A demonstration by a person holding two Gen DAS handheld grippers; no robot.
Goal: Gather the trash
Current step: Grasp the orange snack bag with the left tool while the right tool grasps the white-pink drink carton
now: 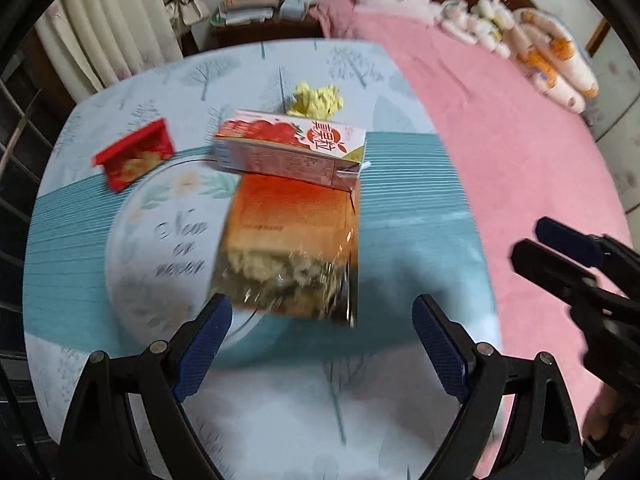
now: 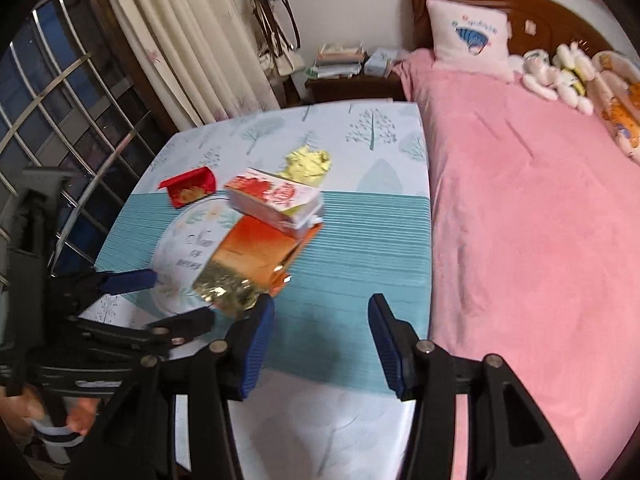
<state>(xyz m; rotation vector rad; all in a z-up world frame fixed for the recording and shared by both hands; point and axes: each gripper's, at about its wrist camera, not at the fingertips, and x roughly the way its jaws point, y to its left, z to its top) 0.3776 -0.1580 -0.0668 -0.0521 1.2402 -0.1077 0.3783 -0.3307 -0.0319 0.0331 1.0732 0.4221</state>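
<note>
Trash sits mid-desk [image 1: 420,208]: carton [image 1: 290,146] on an orange bag [image 1: 292,240], yellow wad [image 1: 318,100] behind, red box [image 1: 134,154] left. Both tools gape empty, left tool [image 1: 322,336] wider than right tool [image 2: 320,344]. Only the right view shows the window [image 2: 60,104].

My table [image 1: 420,216], under a cloth with a tree print and a teal band, fills the middle of my left view. On it lie a clear plate [image 1: 160,240] at centre left, a red box [image 1: 134,154] above it, and yellow crumpled paper [image 1: 318,100] at upper centre. An orange packet [image 1: 292,232] rests partly on the plate, and a carton [image 1: 292,148] lies on the packet's upper end.
</note>
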